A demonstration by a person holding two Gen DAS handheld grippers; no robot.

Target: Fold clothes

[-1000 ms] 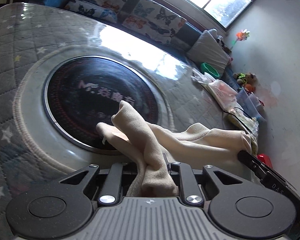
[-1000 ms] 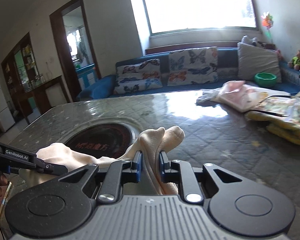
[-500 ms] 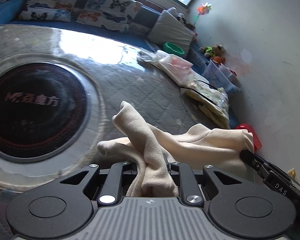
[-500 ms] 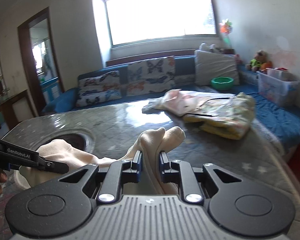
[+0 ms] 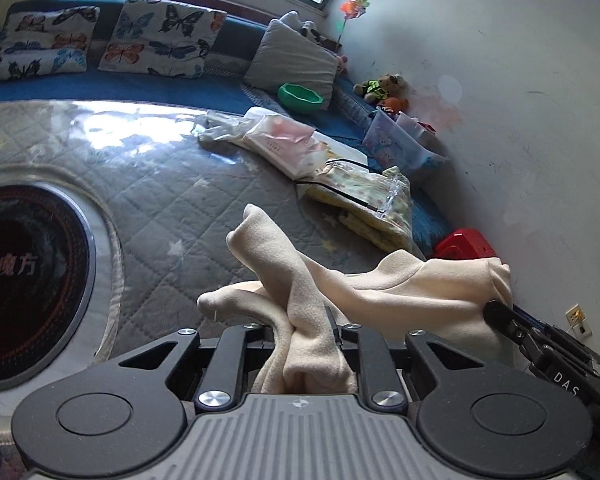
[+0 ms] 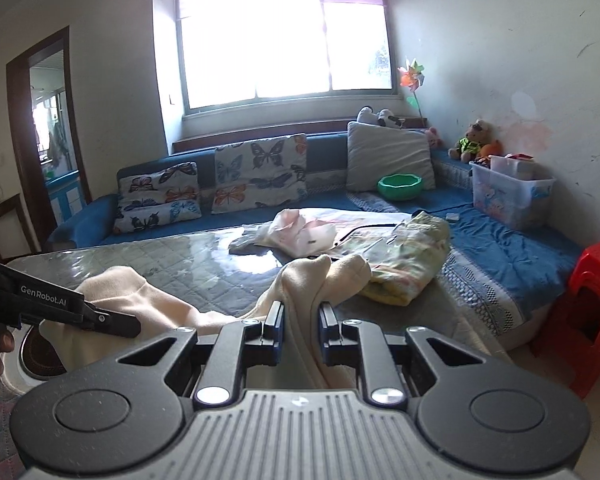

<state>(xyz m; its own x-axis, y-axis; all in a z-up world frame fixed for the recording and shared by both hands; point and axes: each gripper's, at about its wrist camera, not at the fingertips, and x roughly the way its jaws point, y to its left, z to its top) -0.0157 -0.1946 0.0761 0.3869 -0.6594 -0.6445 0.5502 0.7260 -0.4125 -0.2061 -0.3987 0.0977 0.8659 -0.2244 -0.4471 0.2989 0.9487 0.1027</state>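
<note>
Clearly soft job. Left gripper nearly closed, pinching bunched end of cream garment; folds poke up past jaws. Garment hangs between both tools above quilted table. Right gripper likewise clamped on other end. Judgement: light, limp fleece, non-slippery, sags at middle; best held at corners or hems, kept taut.

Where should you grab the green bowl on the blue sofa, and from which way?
Take the green bowl by its thick wavy rim, coming down from above with one finger inside and one outside. It sits upright with its mouth open to the top, and the grey pillow stands close behind it, so the near rim is probably easiest. Both grippers already clamp the cream garment.
</note>
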